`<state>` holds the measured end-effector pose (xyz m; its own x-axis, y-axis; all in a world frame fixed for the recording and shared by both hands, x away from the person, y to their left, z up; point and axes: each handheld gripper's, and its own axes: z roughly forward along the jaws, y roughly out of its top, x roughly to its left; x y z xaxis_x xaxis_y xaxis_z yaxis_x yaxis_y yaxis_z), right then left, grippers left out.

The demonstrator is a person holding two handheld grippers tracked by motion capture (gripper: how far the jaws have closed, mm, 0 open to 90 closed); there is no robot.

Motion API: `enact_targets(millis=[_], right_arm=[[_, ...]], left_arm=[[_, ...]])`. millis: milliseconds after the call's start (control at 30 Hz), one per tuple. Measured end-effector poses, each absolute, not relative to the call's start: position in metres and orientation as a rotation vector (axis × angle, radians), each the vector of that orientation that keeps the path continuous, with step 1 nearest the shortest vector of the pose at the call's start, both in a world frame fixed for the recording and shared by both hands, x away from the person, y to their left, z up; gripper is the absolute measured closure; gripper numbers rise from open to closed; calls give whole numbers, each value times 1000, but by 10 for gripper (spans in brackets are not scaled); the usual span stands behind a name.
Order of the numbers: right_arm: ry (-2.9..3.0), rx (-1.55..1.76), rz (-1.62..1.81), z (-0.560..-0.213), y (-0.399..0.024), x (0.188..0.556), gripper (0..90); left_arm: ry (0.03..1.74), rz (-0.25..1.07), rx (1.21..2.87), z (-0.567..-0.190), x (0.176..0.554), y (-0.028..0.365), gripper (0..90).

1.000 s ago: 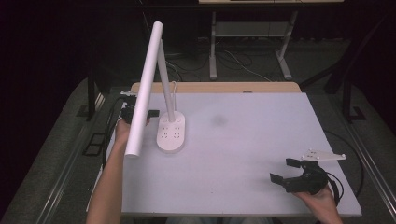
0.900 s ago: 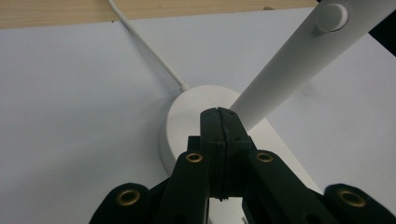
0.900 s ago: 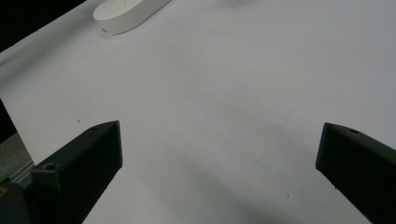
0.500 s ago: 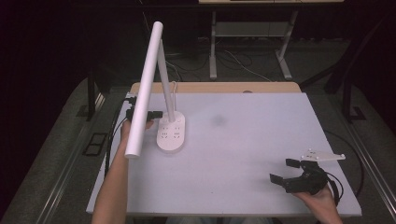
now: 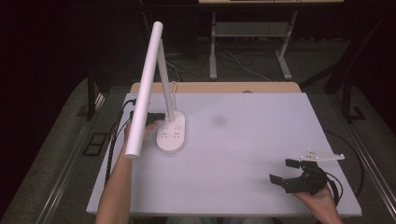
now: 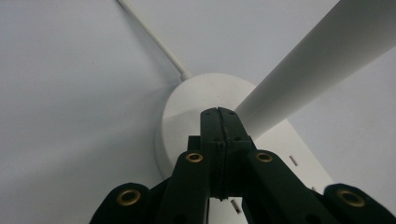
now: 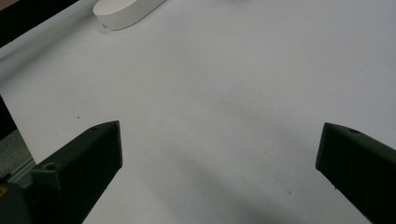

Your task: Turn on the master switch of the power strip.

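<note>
1. At far left of the high view: a forearm rising from the bottom edge to the left hand (image 5: 133,130), partly hidden behind the long white lamp head (image 5: 144,88).
2. Left gripper (image 5: 154,116) (image 6: 218,116) just at the left edge of the oval lamp base (image 5: 171,135) (image 6: 196,100); jaws pressed together, nothing between them, tips over the base beside the slanted lamp stem (image 6: 317,60).
3. Thin white cord (image 6: 152,37) leaving the base across the white table (image 5: 233,154).
4. Faint grey spot (image 5: 218,121) on the table, right of the base.
5. At lower right: right hand (image 5: 320,200) holding the right gripper (image 5: 284,170) (image 7: 219,144), jaws wide apart above bare table, well apart from the lamp.
</note>
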<state>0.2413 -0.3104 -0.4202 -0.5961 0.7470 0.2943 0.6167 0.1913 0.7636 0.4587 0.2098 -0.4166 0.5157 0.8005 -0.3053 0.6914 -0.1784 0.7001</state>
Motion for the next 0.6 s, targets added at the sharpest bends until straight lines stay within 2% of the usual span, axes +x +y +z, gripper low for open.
enact_targets(millis=[600], right_arm=[[2319, 1331, 1362, -421, -310, 241, 0]], left_arm=[[1237, 158, 1942, -422, 460, 206, 899]])
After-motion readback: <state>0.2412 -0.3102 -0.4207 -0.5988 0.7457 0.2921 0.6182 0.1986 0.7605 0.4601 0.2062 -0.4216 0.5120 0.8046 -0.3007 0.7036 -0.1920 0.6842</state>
